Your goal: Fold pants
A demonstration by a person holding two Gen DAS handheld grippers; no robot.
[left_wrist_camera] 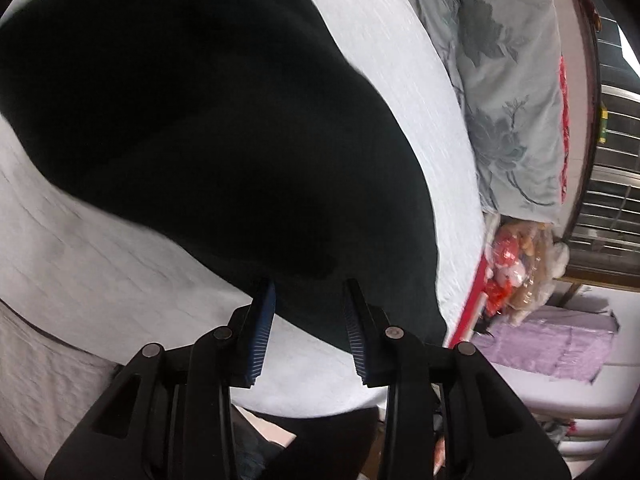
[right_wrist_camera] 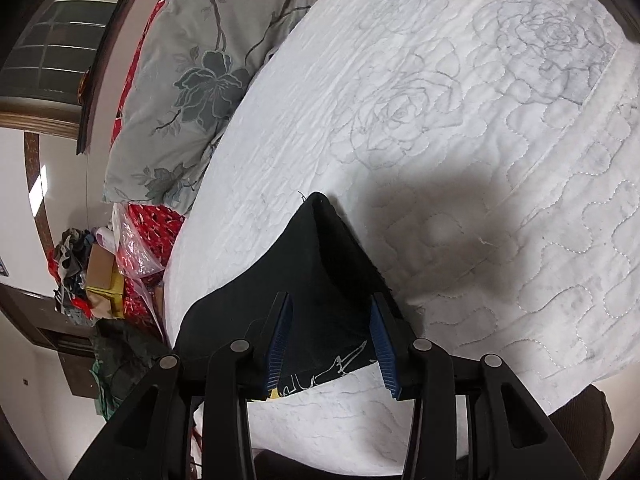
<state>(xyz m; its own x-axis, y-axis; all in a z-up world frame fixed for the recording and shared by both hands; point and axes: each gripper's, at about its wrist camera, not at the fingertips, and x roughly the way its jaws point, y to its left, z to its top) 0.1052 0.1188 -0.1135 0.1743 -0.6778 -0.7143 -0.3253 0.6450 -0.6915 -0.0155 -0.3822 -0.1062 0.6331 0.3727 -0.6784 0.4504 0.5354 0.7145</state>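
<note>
No readable text anywhere. Only a white scrawled print on the black pants [right_wrist_camera: 320,376], too broken to make out.

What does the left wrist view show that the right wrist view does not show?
Only the left wrist view shows the large dark body of the pants spread over the bed, and folded lilac cloth beside the bed.

Only the right wrist view shows a pointed corner of the pants, white markings on their fabric and grey rose stitching on the quilt.

Both show the white quilt, the floral pillow, and open jaws over the pants: left gripper, right gripper.
</note>
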